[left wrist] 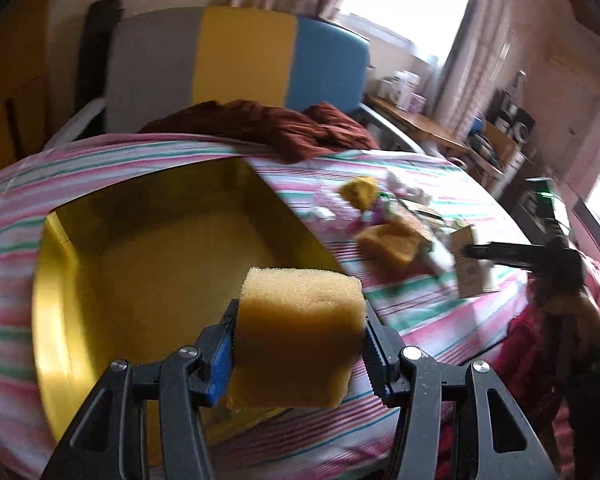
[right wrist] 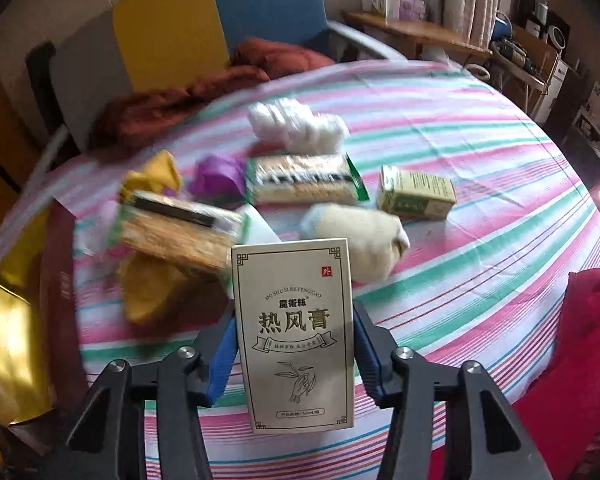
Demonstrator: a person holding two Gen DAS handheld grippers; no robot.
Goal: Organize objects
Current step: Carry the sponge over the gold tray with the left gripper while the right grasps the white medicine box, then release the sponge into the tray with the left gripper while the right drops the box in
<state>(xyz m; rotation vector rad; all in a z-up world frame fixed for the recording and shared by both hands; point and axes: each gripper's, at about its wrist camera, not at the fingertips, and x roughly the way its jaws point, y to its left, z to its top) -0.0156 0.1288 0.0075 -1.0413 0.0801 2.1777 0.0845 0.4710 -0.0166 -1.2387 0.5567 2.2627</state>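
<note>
- Left gripper [left wrist: 300,344]: clenched on a yellow foam sponge block [left wrist: 298,332]; both blue-lined pads press its sides. The block sits above the near right edge of a gold-lined open cardboard box [left wrist: 72,280].
- The gold-lined box rests on a bed covered with a pink, green and white striped sheet [left wrist: 412,312]; no loose item is visible on the part of its floor that shows.
- Right gripper [right wrist: 294,344]: grasping an upright beige rectangular carton printed with Chinese characters and a hand-and-leaf drawing [right wrist: 296,332]; the pads meet its two narrow sides. No earlier frame is supplied, so jaw motion is not stated.
- In the left wrist view the right gripper [left wrist: 470,254] appears at the far right, holding the same carton above the sheet.
- Loose items on the sheet beyond the carton: two clear-wrapped packs of biscuits [right wrist: 304,180], a bag of white cotton balls [right wrist: 300,124], a small green-and-cream box [right wrist: 416,194], a purple crumpled item [right wrist: 216,178], a cream woolly item [right wrist: 360,236], and yellow sponge pieces [right wrist: 152,292].
- A rust-brown cloth [right wrist: 172,108] lies at the far edge of the bed.
</note>
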